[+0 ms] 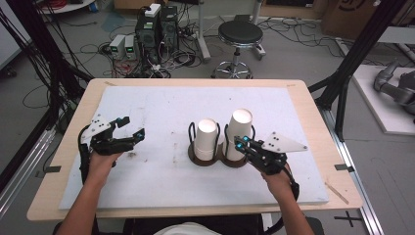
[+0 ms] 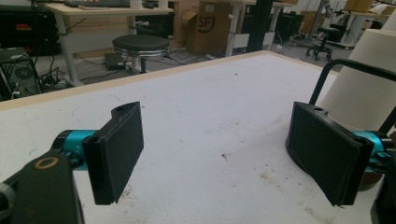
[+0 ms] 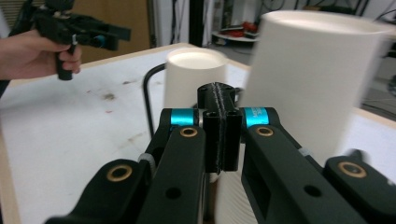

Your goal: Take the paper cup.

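presently the right gripper (image 1: 241, 143) is seen low on the right of the white mat (image 1: 161, 181), its jaws pressed flat together with nothing caught between them, as the right gripper view (image 3: 219, 130) makes plain. just past its closed tips, and a little to one side, the taller paper cup (image 1: 240, 129) is stood upside down in a dark round holder with a black wire hoop; in the right gripper view that cup (image 3: 308, 88) is blurred and looms close beside the jaws, but whether it is touched cannot be told. next to it, on the side toward the middle of the table, the shorter paper cup (image 1: 207, 137) is held in a twin holder (image 1: 201, 159), the two bases set edge to edge; from the right gripper the shorter cup (image 3: 196, 77) is seen straight beyond the joined jaws, with its wire hoop at its left. well apart, across a bare, lightly stained stretch of mat, the left gripper (image 1: 129, 128) is held in the person's left hand (image 1: 102, 164), its jaws spread wide and empty. between those open jaws only mat is seen in the left gripper view (image 2: 215, 149), with a cup (image 2: 369, 88) and its hoop just behind the pad at the right edge. the mat is laid on a wooden table (image 1: 313, 105).
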Demonstrator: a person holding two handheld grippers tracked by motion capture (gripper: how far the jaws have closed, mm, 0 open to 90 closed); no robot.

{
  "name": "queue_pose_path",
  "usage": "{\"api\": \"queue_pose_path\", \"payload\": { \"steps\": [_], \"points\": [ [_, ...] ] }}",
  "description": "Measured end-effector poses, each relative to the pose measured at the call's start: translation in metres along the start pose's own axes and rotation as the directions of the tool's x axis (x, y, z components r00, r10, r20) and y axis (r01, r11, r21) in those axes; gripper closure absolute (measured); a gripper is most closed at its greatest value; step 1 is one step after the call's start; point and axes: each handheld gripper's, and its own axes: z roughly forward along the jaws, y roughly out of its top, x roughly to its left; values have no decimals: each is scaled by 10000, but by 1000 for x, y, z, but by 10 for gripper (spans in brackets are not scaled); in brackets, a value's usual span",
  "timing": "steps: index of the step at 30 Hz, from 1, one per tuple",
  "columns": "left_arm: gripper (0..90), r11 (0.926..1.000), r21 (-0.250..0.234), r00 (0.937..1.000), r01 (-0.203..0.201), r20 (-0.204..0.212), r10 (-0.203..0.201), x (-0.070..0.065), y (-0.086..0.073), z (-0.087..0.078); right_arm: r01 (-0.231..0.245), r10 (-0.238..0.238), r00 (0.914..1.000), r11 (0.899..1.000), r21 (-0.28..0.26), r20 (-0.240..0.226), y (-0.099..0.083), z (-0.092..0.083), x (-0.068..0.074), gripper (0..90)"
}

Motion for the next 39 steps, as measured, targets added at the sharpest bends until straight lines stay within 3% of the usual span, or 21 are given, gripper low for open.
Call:
{"api": "queue_pose_path", "payload": {
  "steps": [12,28,39],
  "points": [
    [188,10000,44,10000,-6,-4,6,-1,-1,-1,217,-152,9961,9971,732,-870,-10,45,23,900],
    [188,10000,57,10000,26,40,-26,-1,-1,0,232,-129,9984,9809,1929,-546,-36,73,43,900],
    [188,10000,21,10000,29,67,-29,0,-2,-2,139,-59,9993,9758,2182,-372,-42,82,47,900]
  ]
}}
